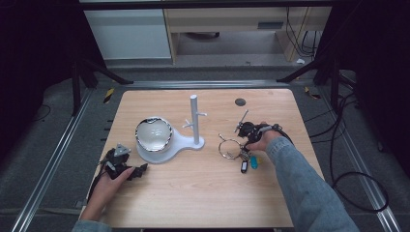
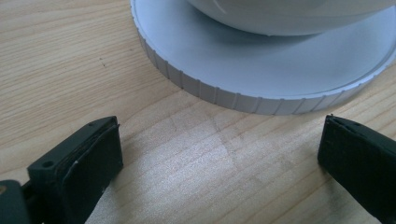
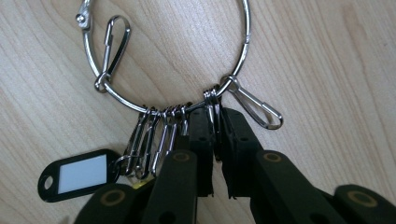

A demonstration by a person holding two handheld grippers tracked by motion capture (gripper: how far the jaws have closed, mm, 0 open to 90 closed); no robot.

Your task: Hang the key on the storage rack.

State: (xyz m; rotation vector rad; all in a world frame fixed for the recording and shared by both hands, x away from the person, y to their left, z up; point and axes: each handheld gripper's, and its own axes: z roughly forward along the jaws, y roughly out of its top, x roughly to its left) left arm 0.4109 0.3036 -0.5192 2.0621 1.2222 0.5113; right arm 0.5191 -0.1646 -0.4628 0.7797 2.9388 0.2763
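Observation:
A large metal key ring [image 3: 122, 98] lies flat on the wooden table [image 1: 203, 188], right of centre. It carries several small clips [image 3: 156, 133], a swivel clasp [image 3: 254, 105] and a black tag with a white label [image 3: 81, 173]. My right gripper [image 3: 215, 140] is shut on the ring's lower edge, among the clips. From above, the right gripper [image 1: 243, 144] points down at the key ring [image 1: 240, 153], with a black tag [image 1: 245, 166] and a blue tag [image 1: 253, 162] trailing toward me. My left gripper [image 1: 141, 170] rests open at the front left, and its jaws face the white round base [image 2: 261, 74].
A white stand has an upright post [image 1: 194, 118] with short pegs, and its round base holds a pale bowl [image 1: 153, 134]. A small dark disc [image 1: 240, 102] lies near the table's far edge. Cables [image 1: 358, 183] loop on the floor to the right.

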